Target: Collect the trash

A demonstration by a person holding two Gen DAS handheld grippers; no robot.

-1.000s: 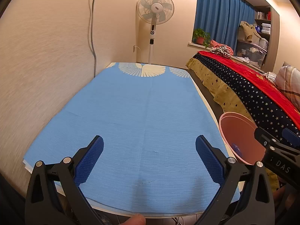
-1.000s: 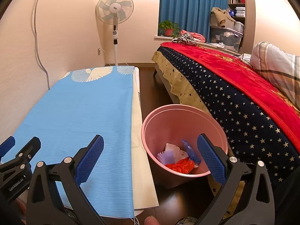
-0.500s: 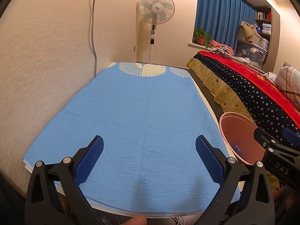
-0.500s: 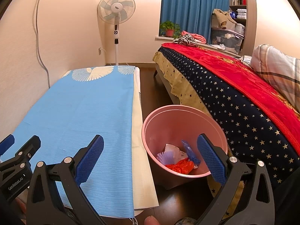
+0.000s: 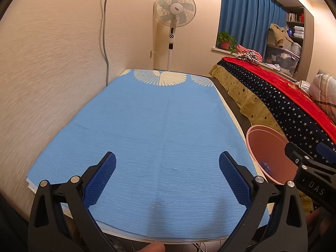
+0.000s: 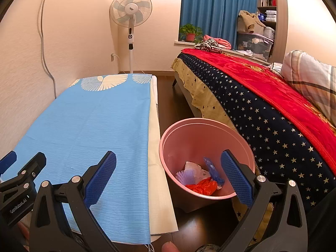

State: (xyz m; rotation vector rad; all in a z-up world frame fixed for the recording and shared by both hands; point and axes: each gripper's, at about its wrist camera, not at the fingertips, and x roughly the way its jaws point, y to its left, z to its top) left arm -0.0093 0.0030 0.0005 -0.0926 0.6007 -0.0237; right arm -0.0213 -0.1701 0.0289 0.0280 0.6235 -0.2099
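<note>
Room: cream textured wall left of the fingers, grey cable running down it. Low table with blue cloth ahead of the fingers. Pedestal fan beyond its far end. Blue curtains, potted plant on the sill. Bed with red and starred blanket right of the fingers. Dark wood floor between. Warm light.

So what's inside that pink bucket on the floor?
The pink bucket holds a red plastic bag, a blue wrapper and white paper scraps. Anything beneath them is covered.
</note>
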